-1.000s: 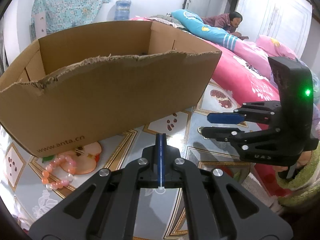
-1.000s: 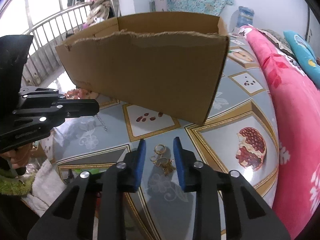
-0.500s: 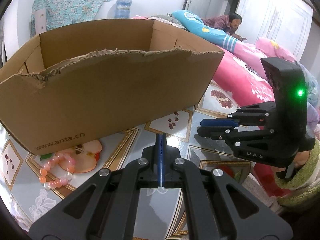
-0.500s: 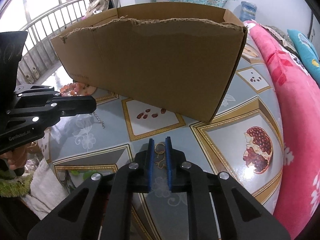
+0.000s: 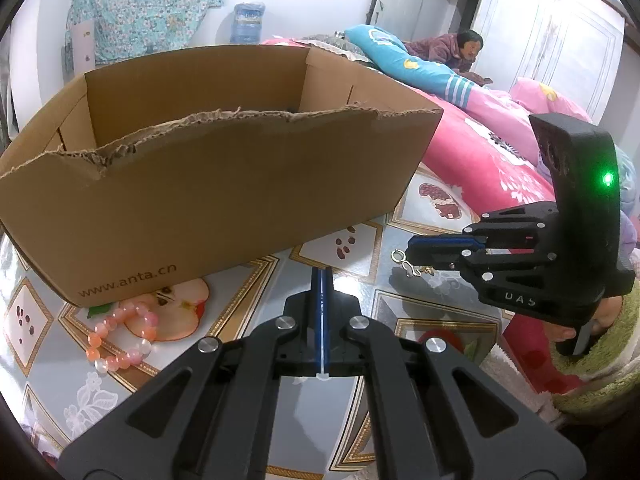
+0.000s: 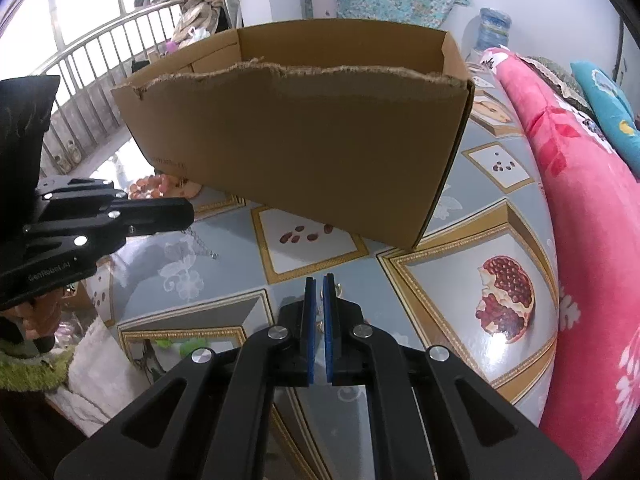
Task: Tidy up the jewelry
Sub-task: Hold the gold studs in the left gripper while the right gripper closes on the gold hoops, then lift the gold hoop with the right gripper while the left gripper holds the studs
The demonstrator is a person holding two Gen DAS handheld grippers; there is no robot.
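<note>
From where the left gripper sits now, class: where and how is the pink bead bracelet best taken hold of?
Grip the bracelet across its near arc of beads, from above, fingers straddling the strand. It lies flat as an open loop on the table, close by the cardboard box, so a side approach looks blocked there.

We see the cardboard box [image 6: 296, 152] filling the far middle of the table [image 6: 472, 248], walling off the way forward; its open top is free above the torn near wall. Between the box and the near edge the tabletop lies open, save the pink bead bracelet [image 5: 118, 338] by the box's left corner. The pink quilt [image 6: 592, 216] crowds the right edge.
</note>
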